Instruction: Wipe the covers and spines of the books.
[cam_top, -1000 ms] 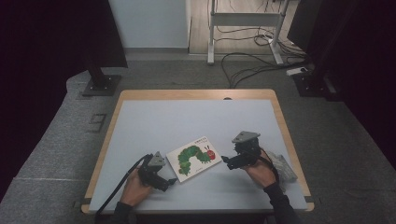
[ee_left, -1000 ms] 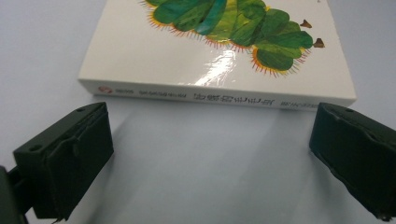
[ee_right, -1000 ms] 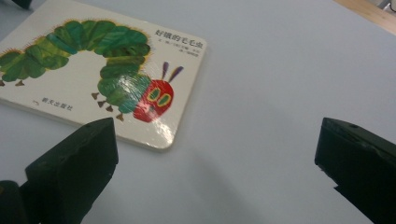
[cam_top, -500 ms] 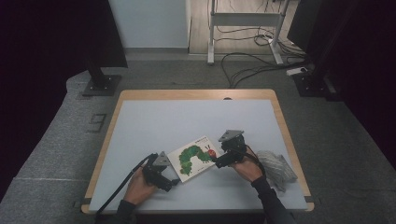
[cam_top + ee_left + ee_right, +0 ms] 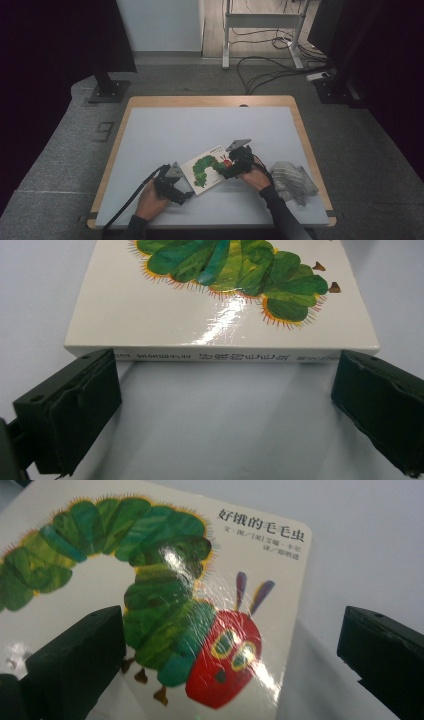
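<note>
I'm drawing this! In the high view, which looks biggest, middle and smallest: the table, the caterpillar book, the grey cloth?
1. The table, by far the largest.
2 and 3. The caterpillar book and the crumpled grey cloth look about alike in size, so I won't rank them; the right gripper also covers one corner of the book.

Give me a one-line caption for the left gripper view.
Open left gripper faces the spine of the caterpillar picture book lying flat on the table.
</note>
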{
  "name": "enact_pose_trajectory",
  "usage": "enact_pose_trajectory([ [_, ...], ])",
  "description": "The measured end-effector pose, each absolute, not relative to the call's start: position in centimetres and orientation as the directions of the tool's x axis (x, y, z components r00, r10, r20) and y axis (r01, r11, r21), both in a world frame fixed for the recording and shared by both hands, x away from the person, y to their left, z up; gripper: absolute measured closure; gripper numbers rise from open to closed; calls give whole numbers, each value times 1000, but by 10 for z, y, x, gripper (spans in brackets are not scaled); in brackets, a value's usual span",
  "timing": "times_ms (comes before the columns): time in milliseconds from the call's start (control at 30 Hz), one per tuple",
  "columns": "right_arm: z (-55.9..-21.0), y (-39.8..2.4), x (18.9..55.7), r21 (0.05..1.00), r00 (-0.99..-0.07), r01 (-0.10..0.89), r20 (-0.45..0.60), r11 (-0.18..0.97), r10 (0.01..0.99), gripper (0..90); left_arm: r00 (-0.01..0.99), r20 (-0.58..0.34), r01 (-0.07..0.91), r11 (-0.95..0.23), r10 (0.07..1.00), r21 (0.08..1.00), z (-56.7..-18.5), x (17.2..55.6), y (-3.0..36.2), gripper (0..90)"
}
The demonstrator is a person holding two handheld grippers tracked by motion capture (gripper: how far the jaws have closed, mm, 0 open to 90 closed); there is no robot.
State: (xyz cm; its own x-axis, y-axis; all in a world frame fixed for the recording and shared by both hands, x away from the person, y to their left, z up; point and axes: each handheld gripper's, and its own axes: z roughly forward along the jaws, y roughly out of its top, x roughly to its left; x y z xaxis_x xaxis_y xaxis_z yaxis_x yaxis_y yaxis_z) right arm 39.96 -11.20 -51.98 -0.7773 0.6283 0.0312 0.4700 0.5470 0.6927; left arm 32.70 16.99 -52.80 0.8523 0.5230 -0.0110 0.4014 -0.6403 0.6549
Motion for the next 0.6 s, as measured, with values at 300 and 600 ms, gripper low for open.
enact_pose_trajectory([
  [300, -528, -106, 410, 701, -778, 521, 153, 488, 610, 0, 852, -10, 401, -640, 523, 655, -528, 327, 170, 0],
  [600, -527, -103, 409, 698, -763, 543, 177, 467, 622, 1, 852, -11, 401, -640, 523, 655, -528, 327, 170, 0],
])
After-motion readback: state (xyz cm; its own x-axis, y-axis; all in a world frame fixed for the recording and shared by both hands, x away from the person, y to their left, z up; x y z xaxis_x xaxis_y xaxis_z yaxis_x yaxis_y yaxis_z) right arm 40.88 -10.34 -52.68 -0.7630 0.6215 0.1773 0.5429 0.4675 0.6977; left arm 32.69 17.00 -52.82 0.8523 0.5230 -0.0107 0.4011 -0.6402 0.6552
